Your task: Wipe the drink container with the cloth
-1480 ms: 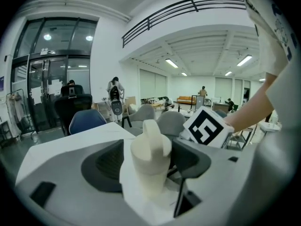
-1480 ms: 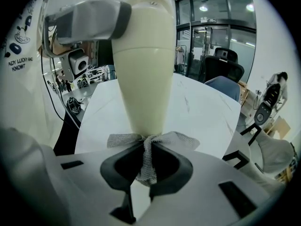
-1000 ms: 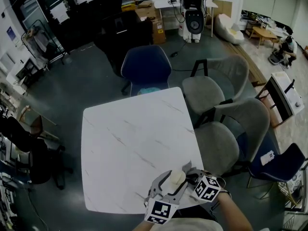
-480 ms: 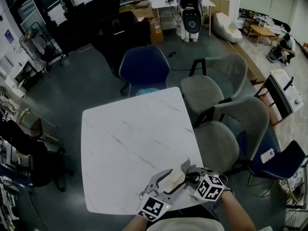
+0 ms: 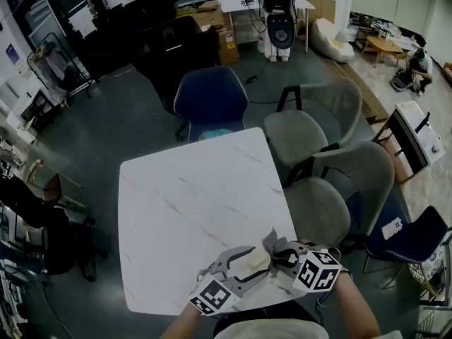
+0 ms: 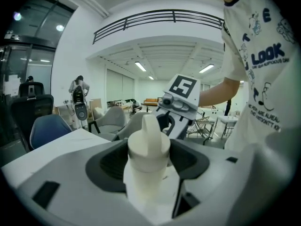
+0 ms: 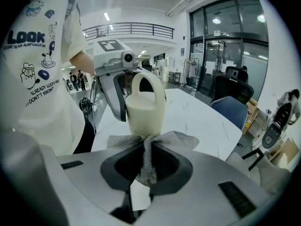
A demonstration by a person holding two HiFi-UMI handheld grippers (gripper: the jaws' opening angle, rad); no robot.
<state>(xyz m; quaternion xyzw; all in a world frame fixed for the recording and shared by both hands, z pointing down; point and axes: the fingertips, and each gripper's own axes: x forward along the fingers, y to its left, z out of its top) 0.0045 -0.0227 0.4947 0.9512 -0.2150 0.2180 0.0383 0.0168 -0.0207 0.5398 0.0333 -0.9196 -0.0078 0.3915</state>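
At the table (image 5: 191,203) edge | we see one cream bottle (image 6: 148,145) clamped by left gripper (image 5: 247,263) | one grey cloth (image 7: 149,159) pinched by right gripper (image 5: 281,254)

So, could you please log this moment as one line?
left gripper: shut on drink container | right gripper: shut on cloth | cloth at drink container's base

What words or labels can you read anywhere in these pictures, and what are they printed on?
"LOOK": large dark letters on the person's white shirt, in both gripper views.
Other shirt print: too blurred or cut off to read.
No text visible on the drink container, the cloth or its white tag.
Far-wall posters, head view: too small to read.
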